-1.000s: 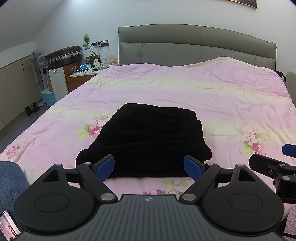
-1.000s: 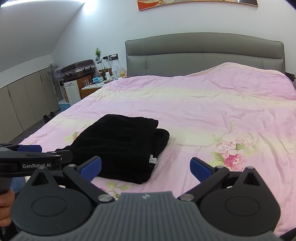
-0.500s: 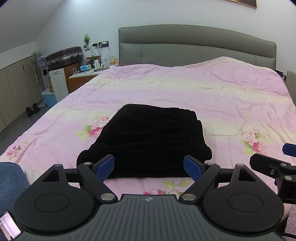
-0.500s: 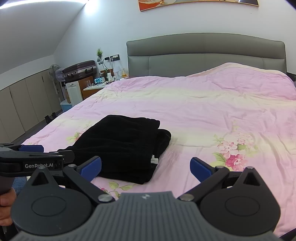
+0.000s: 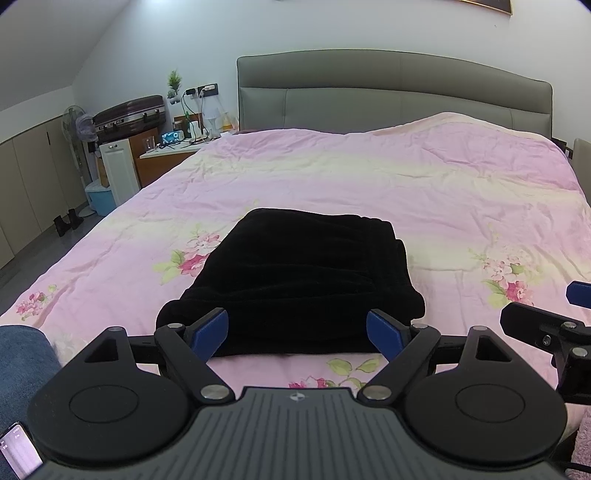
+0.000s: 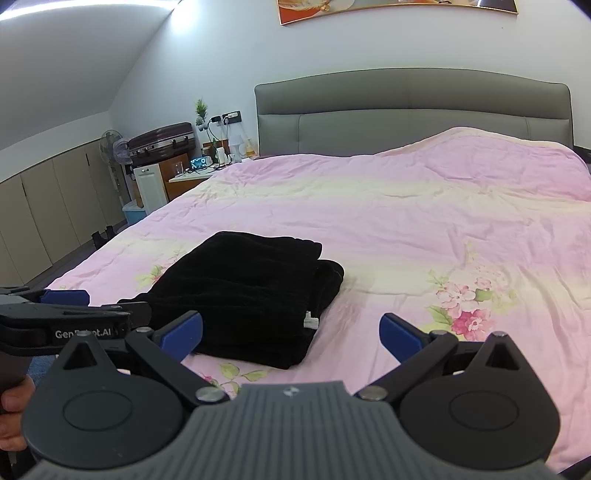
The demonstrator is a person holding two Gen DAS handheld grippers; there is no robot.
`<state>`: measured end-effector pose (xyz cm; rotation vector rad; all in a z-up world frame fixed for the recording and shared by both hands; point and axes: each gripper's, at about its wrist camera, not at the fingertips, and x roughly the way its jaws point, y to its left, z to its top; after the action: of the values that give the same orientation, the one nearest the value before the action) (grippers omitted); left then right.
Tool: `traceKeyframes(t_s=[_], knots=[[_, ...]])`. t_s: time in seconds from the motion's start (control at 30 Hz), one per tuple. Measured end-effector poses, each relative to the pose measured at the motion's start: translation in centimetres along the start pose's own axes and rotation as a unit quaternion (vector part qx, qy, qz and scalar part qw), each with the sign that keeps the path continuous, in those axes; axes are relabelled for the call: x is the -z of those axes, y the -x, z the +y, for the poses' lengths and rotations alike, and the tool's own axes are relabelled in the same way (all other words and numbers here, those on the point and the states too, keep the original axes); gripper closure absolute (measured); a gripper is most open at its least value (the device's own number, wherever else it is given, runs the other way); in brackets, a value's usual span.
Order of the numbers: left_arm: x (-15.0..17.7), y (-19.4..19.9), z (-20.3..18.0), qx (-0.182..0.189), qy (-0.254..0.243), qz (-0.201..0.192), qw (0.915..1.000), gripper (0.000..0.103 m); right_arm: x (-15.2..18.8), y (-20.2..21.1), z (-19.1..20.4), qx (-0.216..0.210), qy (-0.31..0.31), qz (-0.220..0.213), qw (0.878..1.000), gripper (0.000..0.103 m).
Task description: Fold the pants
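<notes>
Along the left wall runs a row of beige cupboards (image 6: 48,206), with a standing fan (image 5: 77,125) in front of them and a dark suitcase (image 5: 127,116) lying flat on top of a low white-and-wood cabinet (image 5: 118,173). A pale blue bin (image 5: 98,194) sits on the floor beside that cabinet, and a small potted plant (image 5: 173,83) stands above a cluttered bedside table (image 5: 173,146) next to the grey padded headboard (image 5: 395,92).

The left gripper (image 5: 297,332) hangs low over the near edge of the bed, its blue-padded jaws spread wide and holding nothing; a blue pad (image 5: 210,330) on each side frames the near edge of the bundle from this view, without visibly touching it (the person's denim-clad leg (image 5: 22,362) shows at the far left of the same view).

The black pants (image 5: 295,277) lie folded into a compact, roughly rectangular stack on the pink floral duvet (image 5: 369,192), near the foot of the bed and left of its middle. In the right wrist view the stack's layered edges face right, with a small white tag (image 6: 310,322) poking out at the lower right corner.

The right gripper (image 6: 291,332) hovers to the right of the pants, jaws likewise parted and empty, over bare duvet beside a printed pink flower cluster (image 6: 465,306). A framed picture (image 6: 395,9) hangs on the wall above the headboard.
</notes>
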<state>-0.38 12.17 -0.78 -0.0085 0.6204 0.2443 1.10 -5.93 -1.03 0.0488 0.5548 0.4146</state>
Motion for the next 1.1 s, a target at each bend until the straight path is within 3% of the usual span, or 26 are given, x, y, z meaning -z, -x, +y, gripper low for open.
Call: traceKeyframes(t_s=[1.1], knots=[[-0.23,0.44,0.27,-0.003,-0.009,-0.004,0.9999,0.004,-0.04,0.13,0.16,-0.001,0.000,0.000,1.000,0.005]])
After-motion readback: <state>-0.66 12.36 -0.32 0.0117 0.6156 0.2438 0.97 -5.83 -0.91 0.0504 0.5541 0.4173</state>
